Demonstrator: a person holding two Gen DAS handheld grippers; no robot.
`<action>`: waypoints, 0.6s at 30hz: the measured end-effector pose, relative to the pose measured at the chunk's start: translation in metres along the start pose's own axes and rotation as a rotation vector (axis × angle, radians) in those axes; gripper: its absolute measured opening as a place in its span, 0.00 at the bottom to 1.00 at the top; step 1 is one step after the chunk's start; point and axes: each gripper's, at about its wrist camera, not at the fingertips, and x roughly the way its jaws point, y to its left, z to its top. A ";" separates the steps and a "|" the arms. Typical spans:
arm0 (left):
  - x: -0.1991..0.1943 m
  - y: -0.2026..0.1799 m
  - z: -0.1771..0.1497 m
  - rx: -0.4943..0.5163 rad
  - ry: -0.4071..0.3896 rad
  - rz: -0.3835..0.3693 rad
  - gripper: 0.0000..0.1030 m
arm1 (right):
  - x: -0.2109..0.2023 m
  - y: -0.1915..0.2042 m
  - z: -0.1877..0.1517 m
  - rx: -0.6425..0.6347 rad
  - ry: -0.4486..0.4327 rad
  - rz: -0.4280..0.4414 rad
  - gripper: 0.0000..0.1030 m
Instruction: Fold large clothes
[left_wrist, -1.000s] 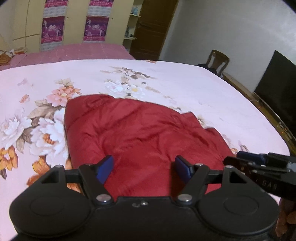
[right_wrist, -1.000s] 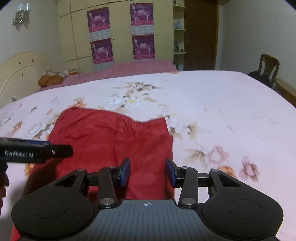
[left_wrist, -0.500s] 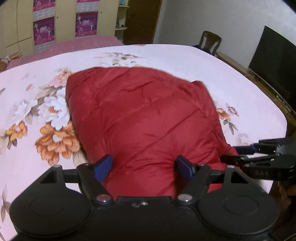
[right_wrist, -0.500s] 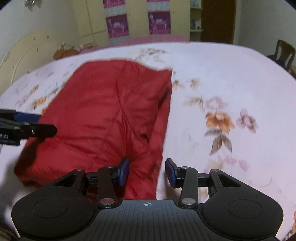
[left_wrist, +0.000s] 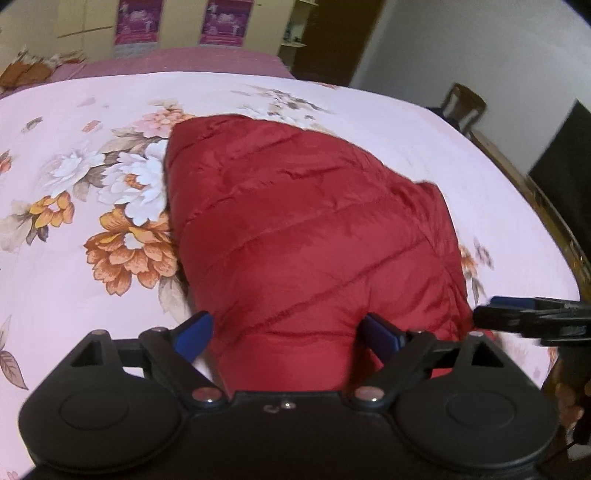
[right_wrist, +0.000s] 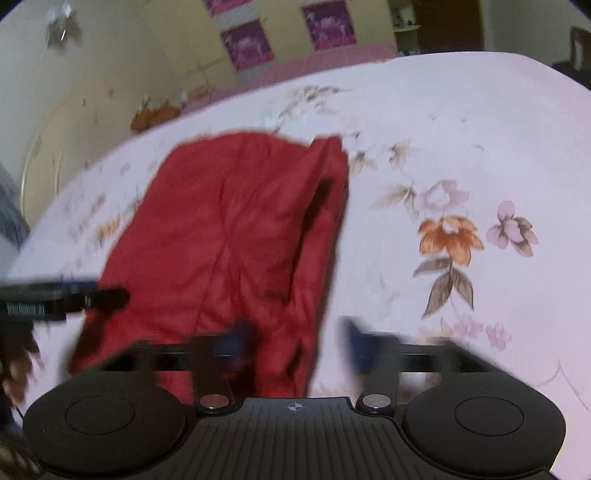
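Observation:
A red quilted jacket (left_wrist: 314, 229) lies folded on the floral pink bedsheet (left_wrist: 74, 295). My left gripper (left_wrist: 286, 332) hangs over the jacket's near end. Its jaws are opening, with the fabric between them and the blue pads (left_wrist: 194, 332) not pressing on it. In the right wrist view the jacket (right_wrist: 229, 240) shows a dark fold along its right side. My right gripper (right_wrist: 297, 338) is blurred and its jaws are opening wide, with the jacket's near right corner between them. Each view shows the other gripper at its edge: the right gripper (left_wrist: 532, 321), the left gripper (right_wrist: 62, 299).
The bed's wooden frame (left_wrist: 535, 199) runs along the right side, with a chair (left_wrist: 465, 107) and a dark panel (left_wrist: 565, 177) beyond it. A wardrobe with purple posters (left_wrist: 140, 22) stands at the back. A cream headboard (right_wrist: 40, 155) is at the left.
The right jaws have spread from narrow to wide. The left jaws have widened a little. Both grippers have shifted over the near end of the jacket.

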 end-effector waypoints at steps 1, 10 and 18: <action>0.000 0.002 0.002 -0.018 -0.005 0.002 0.86 | 0.001 -0.001 0.005 0.002 -0.009 0.009 1.00; 0.012 0.023 0.019 -0.177 -0.009 -0.017 0.89 | 0.041 -0.009 0.045 0.097 0.007 0.130 1.00; 0.035 0.030 0.022 -0.226 0.023 -0.059 0.98 | 0.090 -0.024 0.053 0.192 0.075 0.238 1.00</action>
